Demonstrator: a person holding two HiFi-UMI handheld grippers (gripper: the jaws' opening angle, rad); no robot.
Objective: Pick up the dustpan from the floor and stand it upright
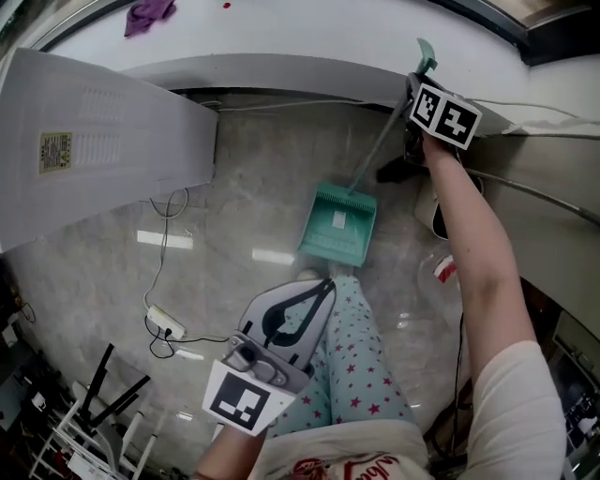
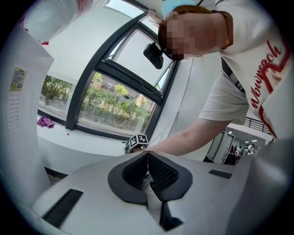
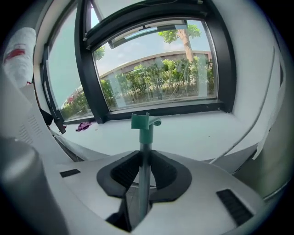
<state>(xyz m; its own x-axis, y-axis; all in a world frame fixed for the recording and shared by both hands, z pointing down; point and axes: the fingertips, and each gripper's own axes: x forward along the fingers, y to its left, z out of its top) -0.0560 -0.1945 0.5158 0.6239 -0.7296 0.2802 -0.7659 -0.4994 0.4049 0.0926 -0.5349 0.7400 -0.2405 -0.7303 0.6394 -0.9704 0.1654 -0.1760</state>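
Right gripper (image 3: pixel 143 158): jaws clamped on the grey pole of the dustpan handle (image 3: pixel 142 183), pads pressing it from both sides. The teal end cap (image 3: pixel 145 125) sticks out just past the fingertips, towards the window.

Head view: the dustpan (image 1: pixel 339 223) hangs off that grip. The teal pan is below, over the marble floor (image 1: pixel 234 197), just ahead of my star-print trouser leg (image 1: pixel 361 361). The pole slants from the pan up and to the right into the gripper, near the white sill (image 1: pixel 309 37). The pan's open face is turned towards the camera. Can't tell whether its lower lip touches the floor.

Left gripper (image 2: pixel 148 158): jaws pressed together, nothing between them. It is held low by my leg, well apart from the dustpan, and its camera looks across at the right gripper's marker cube (image 2: pixel 138 141).

Also in frame:
- a white appliance (image 1: pixel 94 131) on the left
- a power strip (image 1: pixel 167 323) with its cable on the floor
- a purple cloth (image 1: pixel 150 14) on the sill
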